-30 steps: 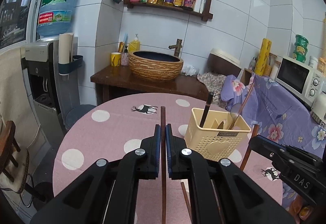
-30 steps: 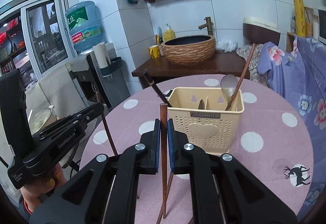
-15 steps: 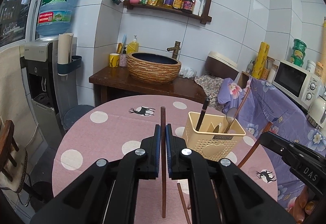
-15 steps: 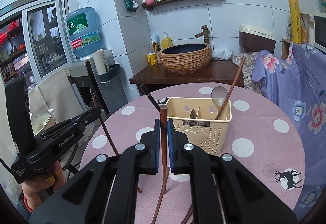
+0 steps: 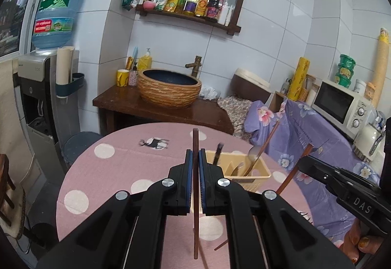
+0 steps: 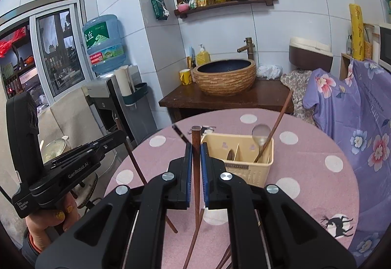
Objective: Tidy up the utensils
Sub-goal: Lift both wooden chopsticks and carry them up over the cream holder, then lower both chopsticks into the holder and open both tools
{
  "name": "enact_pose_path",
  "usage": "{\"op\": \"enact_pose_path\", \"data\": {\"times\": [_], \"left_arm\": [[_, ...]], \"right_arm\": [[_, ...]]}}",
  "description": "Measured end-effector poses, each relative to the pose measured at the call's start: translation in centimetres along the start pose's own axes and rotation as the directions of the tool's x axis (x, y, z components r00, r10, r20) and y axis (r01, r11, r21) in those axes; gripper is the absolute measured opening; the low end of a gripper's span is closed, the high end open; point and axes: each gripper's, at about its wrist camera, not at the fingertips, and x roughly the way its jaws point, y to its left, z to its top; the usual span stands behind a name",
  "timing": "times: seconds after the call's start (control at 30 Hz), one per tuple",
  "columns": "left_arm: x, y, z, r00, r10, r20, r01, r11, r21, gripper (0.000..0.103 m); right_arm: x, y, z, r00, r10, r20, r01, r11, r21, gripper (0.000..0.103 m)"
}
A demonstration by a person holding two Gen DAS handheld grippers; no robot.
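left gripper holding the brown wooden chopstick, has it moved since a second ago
Yes. The left gripper rose: the yellow plastic utensil basket now sits lower against its fingers.

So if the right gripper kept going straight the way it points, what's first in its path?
Probably the basket: it sits just ahead of the right gripper, slightly right of its line. The held chopstick would likely arrive first. Depth is unclear.

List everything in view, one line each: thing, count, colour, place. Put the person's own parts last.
table: one, pink with white dots, foreground
utensil basket: one, cream, on the table
spoon: one, metal, in the basket
chopsticks: two held, brown, one in each pair of tongs
basin: one, woven tan, on the dark counter
water bottle: one, blue, on the dispenser
microwave: one, white, right
left tongs: shut on a chopstick
right tongs: shut on a chopstick
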Motion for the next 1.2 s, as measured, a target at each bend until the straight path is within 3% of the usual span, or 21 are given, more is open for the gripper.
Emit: {"op": "enact_pose_path", "data": {"times": [0.27,0.4,0.53,0.8,1.2], "left_arm": [[-1.7,-4.6,6.5,0.992,-0.075,0.102,0.072,0.997,0.035,0.006],[-0.8,-6.9,9.8,0.984,-0.061,0.17,0.053,0.997,0.048,0.006],[1.5,-8.2,10.9,0.977,0.006,0.212,-0.015,0.999,0.041,0.006],[6.6,-9.0,7.4,0.967,0.124,0.224,-0.139,0.989,0.053,0.006],[10.0,-9.2,2.4,0.982,0.157,0.101,-0.169,0.979,0.118,0.006]], "right_arm": [[-2.9,-0.7,7.1,0.993,-0.073,0.094,0.076,0.997,-0.03,0.008],[-3.7,-1.4,10.7,0.98,-0.126,0.157,0.13,0.991,-0.015,0.008],[-3.1,-2.4,12.4,0.962,-0.184,0.201,0.189,0.982,-0.007,0.008],[1.2,-4.8,9.7,0.957,-0.229,0.178,0.231,0.973,0.009,0.008],[5.2,-7.3,4.0,0.974,-0.214,0.071,0.212,0.976,0.04,0.008]]}}
